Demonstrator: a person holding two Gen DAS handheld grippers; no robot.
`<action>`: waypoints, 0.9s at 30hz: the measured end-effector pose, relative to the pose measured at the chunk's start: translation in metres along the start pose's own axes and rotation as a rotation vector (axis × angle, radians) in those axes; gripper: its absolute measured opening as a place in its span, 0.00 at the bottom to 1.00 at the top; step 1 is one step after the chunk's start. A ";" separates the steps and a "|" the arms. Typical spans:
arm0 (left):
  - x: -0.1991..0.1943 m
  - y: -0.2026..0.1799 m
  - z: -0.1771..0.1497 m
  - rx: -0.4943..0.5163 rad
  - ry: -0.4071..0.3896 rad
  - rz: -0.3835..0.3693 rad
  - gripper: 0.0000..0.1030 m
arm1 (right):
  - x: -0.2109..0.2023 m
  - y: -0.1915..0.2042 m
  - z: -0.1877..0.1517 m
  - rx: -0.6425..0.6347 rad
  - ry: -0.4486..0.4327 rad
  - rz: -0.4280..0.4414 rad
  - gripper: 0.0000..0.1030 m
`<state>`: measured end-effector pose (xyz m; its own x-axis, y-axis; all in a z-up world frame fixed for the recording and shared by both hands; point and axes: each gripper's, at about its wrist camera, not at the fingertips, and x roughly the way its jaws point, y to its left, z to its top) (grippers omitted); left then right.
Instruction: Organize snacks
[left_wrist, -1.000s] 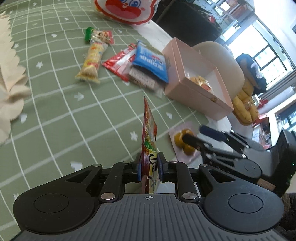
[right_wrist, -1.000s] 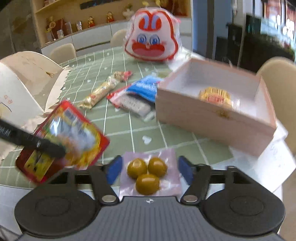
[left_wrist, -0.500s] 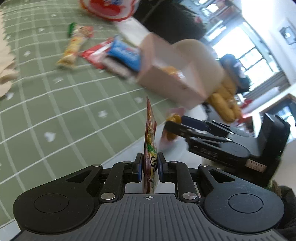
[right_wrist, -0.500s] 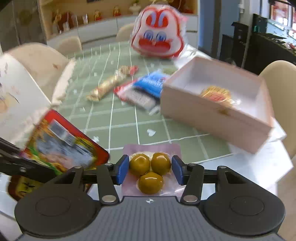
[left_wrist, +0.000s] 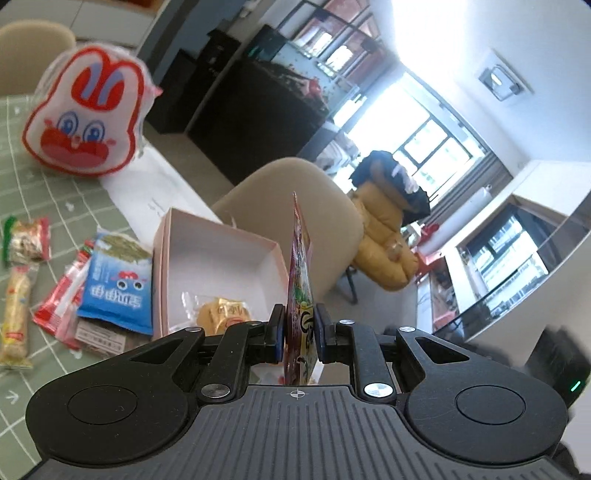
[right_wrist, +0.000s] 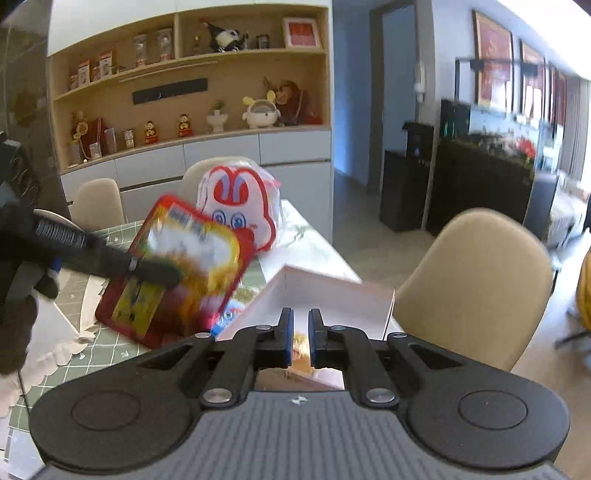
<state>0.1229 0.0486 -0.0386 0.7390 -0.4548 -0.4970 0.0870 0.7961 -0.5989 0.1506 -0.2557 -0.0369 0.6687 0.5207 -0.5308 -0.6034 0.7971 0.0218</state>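
My left gripper (left_wrist: 300, 334) is shut on a red snack packet (left_wrist: 301, 280), held edge-on above the near wall of the open pink box (left_wrist: 221, 245). A yellow wrapped snack (left_wrist: 223, 312) lies inside the box. In the right wrist view the same red packet (right_wrist: 177, 269) hangs in the left gripper's fingers (right_wrist: 155, 271), left of the box (right_wrist: 317, 291). My right gripper (right_wrist: 301, 338) is lifted over the box with its jaws almost together; the clear pack of yellow balls does not show between them, so I cannot tell if it holds it.
On the green checked tablecloth (left_wrist: 44, 199) lie a blue packet (left_wrist: 118, 288), a red packet (left_wrist: 61, 299) and a long yellow bar (left_wrist: 16, 317). A bunny-face bag (left_wrist: 86, 114) stands at the back. A beige chair (right_wrist: 476, 280) stands behind the box.
Both grippers rose from the table edge and moved toward the pink box. The right jaws closed around the pack of yellow balls, which has gone out of sight. The left still holds the red packet.
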 end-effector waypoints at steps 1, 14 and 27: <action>0.003 0.004 -0.004 -0.006 0.011 0.006 0.19 | 0.005 -0.004 -0.011 -0.002 0.019 -0.014 0.24; 0.045 0.069 -0.086 -0.124 0.283 0.104 0.19 | 0.099 -0.035 -0.119 0.092 0.190 -0.191 0.63; 0.043 0.083 -0.092 -0.174 0.284 0.110 0.19 | 0.098 -0.002 -0.128 0.040 0.266 -0.038 0.76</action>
<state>0.1002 0.0584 -0.1670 0.5202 -0.4825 -0.7046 -0.1158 0.7776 -0.6180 0.1618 -0.2456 -0.1972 0.5493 0.3960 -0.7359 -0.5593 0.8285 0.0284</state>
